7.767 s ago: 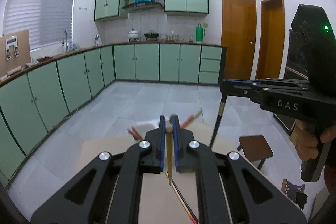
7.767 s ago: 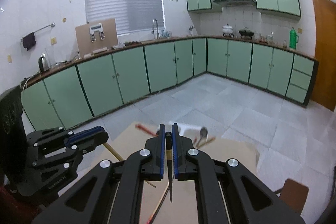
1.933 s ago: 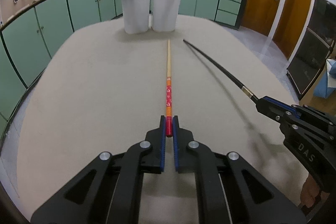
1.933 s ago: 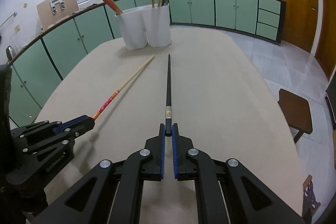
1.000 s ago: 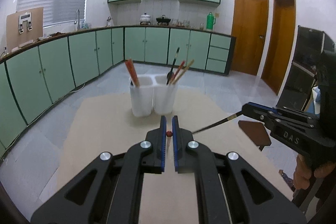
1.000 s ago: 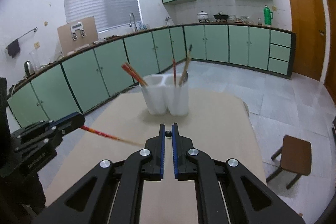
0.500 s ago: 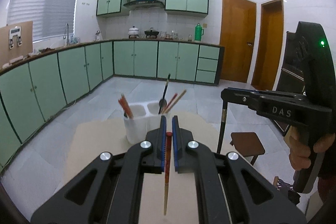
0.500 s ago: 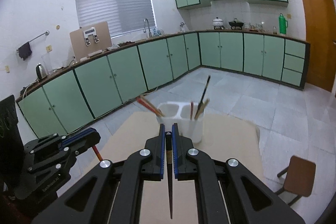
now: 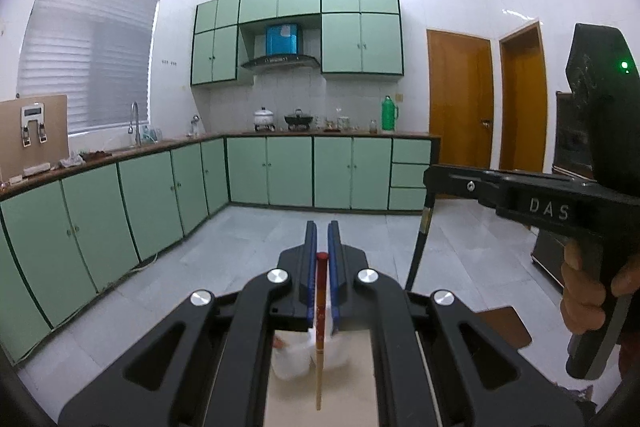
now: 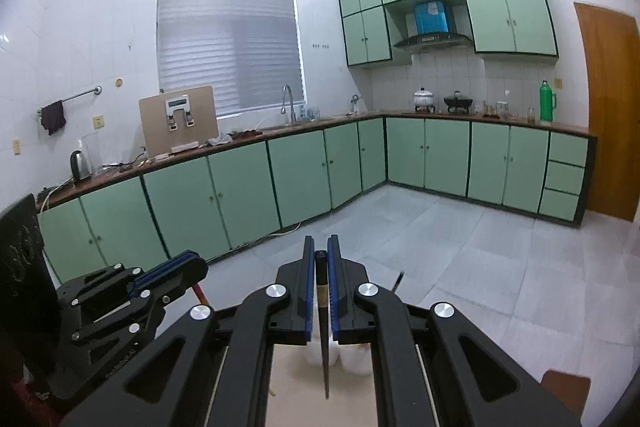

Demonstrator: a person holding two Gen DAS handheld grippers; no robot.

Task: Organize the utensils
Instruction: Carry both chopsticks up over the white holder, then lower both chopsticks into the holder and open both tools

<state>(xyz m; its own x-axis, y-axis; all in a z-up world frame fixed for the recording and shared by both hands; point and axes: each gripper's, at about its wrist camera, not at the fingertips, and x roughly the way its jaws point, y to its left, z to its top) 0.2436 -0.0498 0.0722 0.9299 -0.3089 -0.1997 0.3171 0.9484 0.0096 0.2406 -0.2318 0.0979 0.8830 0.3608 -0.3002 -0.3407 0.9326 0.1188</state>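
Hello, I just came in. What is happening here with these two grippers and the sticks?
A person is sorting chopsticks with a gripper in each hand. The left gripper is shut on a red-topped wooden chopstick, hanging tip down above the white utensil holder. The right gripper is shut on a black chopstick, also pointing down over the holder. Neither is inside it yet.

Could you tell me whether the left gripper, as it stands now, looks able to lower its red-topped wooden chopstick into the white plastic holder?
Probably yes: the left gripper holds the red-topped wooden chopstick upright, tip down, over the white plastic holder, with nothing between.
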